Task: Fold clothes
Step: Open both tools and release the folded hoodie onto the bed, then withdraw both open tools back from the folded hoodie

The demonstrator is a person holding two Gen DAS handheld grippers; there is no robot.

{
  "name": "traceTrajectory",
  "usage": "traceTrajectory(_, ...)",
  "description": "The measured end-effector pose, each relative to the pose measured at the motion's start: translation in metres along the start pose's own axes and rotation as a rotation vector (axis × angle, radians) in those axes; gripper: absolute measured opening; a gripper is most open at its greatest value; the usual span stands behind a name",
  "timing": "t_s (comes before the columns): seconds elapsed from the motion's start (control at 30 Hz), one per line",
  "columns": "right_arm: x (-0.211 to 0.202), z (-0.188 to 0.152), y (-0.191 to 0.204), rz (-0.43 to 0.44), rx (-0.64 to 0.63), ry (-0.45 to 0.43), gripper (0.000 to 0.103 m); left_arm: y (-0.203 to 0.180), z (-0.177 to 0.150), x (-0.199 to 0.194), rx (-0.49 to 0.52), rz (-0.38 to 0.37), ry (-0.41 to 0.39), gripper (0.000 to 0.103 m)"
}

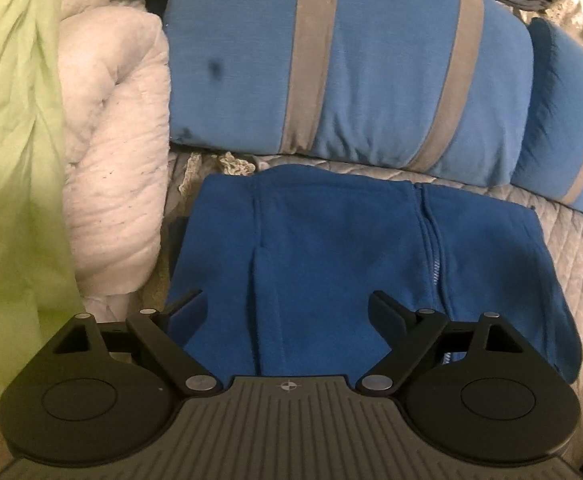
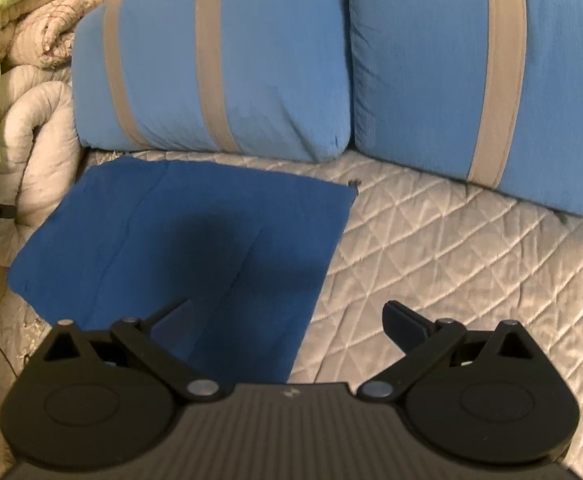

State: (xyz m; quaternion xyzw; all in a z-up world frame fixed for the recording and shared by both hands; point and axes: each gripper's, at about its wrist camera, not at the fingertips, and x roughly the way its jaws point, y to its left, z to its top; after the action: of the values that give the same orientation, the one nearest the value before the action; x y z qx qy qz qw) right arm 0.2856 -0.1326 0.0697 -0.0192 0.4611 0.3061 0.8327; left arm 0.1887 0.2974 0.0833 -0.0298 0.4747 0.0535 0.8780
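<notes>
No text, brand name or number can be read in either view. The only sign is a small round crosshair mark printed at the top centre of the ribbed grey plate of the left gripper [image 1: 287,304], low in the left wrist frame. A similar small pale mark sits at the same spot on the right gripper [image 2: 287,312], too blurred to make out.

Left wrist view: close above the blue fleece garment [image 1: 331,264], facing toward the striped blue pillows [image 1: 351,60]. Right wrist view: higher and further right of the garment [image 2: 179,240], facing the same pillows [image 2: 219,60]. Shared by both: garment, pillows, quilted cover [image 2: 471,260].
</notes>
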Motion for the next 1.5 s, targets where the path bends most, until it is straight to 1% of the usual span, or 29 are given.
traceTrajectory(0.13, -0.007, -0.001, 0.000, 0.009, -0.023, 0.020, 0.103, 0.002, 0.001, -0.002, -0.014, -0.019, 0.009, 0.088)
traceTrajectory(0.27, -0.019, -0.001, -0.004, 0.019, -0.042, 0.024, 0.103, 0.007, 0.001, -0.004, -0.026, -0.021, 0.019, 0.088)
traceTrajectory(0.37, -0.030, -0.002, -0.015, 0.024, -0.038, 0.020, 0.103, 0.010, 0.002, -0.007, -0.032, -0.028, 0.026, 0.088)
traceTrajectory(0.5, -0.042, -0.003, -0.038, 0.003, -0.015, 0.009, 0.103, 0.012, 0.004, -0.011, -0.036, -0.041, 0.024, 0.088)
traceTrajectory(0.6, -0.051, -0.004, -0.057, -0.021, 0.015, -0.005, 0.103, 0.014, 0.005, -0.014, -0.039, -0.052, 0.017, 0.088)
traceTrajectory(0.9, -0.083, -0.007, -0.104, -0.091, 0.032, -0.027, 0.103, 0.013, 0.010, -0.020, -0.042, -0.064, -0.006, 0.088)
traceTrajectory(1.07, -0.103, -0.008, -0.130, -0.132, 0.034, -0.044, 0.103, 0.015, 0.010, -0.023, -0.085, -0.100, -0.022, 0.088)
traceTrajectory(1.2, -0.120, -0.010, -0.152, -0.158, 0.037, -0.065, 0.103, 0.014, 0.012, -0.025, -0.098, -0.119, -0.029, 0.088)
traceTrajectory(1.5, -0.158, -0.021, -0.207, -0.243, 0.071, -0.096, 0.103, 0.007, 0.014, -0.031, -0.089, -0.130, -0.040, 0.088)
